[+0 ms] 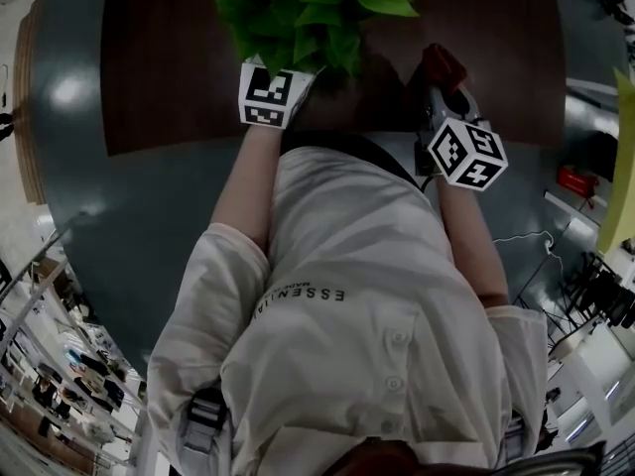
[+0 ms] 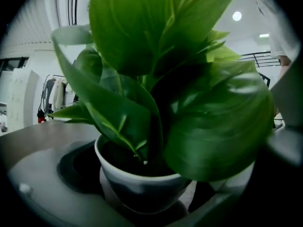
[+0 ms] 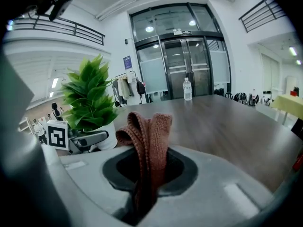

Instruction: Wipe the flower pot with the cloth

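Note:
A leafy green plant [image 1: 317, 8] stands in a white flower pot [image 2: 142, 186] on the dark wooden table [image 1: 169, 77]. My left gripper [image 2: 154, 200] is open, its jaws wide on either side of the pot; whether they touch it I cannot tell. In the head view the leaves hide the left gripper's [image 1: 273, 92] tips. To the right of the plant, my right gripper [image 3: 147, 193] is shut on a folded brown knitted cloth [image 3: 150, 136], held clear of the pot [image 3: 108, 137]. The cloth [image 1: 443, 65] sticks up beyond the right gripper [image 1: 448, 102].
A water bottle [image 3: 187, 90] stands at the table's far end, before glass doors. The person's white shirt [image 1: 367, 305] fills the near side at the table's rounded edge. A yellow table [image 3: 289, 103] and clutter lie to the right.

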`<action>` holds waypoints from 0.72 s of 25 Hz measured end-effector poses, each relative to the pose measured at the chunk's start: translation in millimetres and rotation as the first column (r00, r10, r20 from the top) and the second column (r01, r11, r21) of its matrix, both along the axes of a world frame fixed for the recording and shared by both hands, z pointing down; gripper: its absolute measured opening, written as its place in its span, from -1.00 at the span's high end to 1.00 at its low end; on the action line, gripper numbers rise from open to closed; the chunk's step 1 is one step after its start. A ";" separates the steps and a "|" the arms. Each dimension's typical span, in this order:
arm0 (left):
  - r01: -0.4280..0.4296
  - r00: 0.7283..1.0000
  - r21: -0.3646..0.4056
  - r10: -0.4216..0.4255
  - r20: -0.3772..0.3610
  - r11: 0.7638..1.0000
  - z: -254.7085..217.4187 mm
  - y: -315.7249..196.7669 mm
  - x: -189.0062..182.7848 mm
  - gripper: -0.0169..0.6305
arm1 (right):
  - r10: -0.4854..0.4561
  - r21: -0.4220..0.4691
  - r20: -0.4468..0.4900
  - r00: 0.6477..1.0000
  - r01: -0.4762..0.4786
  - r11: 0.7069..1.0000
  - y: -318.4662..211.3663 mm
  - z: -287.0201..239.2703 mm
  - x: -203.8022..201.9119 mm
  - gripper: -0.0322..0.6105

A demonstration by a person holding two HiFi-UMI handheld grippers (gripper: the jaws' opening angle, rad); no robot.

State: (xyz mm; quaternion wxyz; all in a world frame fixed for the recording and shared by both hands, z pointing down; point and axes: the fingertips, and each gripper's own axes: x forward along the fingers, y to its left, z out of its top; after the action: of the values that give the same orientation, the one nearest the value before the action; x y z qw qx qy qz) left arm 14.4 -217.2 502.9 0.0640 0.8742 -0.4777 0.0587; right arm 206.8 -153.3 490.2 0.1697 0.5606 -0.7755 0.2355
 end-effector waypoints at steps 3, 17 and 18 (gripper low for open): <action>-0.022 1.000 -0.002 0.022 -0.003 1.000 -0.7 0.6 1.8 -0.87 | 0.001 0.007 0.006 1.000 -0.001 1.000 -3.0 -1.4 -2.4 0.75; -0.098 0.976 -0.034 0.090 -0.199 0.995 -113.6 24.8 -2.8 -0.87 | -0.094 -0.005 0.061 0.994 0.094 0.996 -2.5 -27.9 -54.3 0.75; -0.113 0.967 -0.037 0.101 -0.232 0.993 -132.6 24.9 -2.0 -0.86 | -0.107 -0.004 0.070 0.992 0.108 0.994 -3.9 -34.4 -61.3 0.75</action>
State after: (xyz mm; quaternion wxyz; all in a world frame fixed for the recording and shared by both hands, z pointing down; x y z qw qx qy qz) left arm 12.4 -192.2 370.3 0.1374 0.8978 -0.4176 -0.0277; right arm 145.5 -157.2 455.8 0.1573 0.5088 -0.8092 0.2482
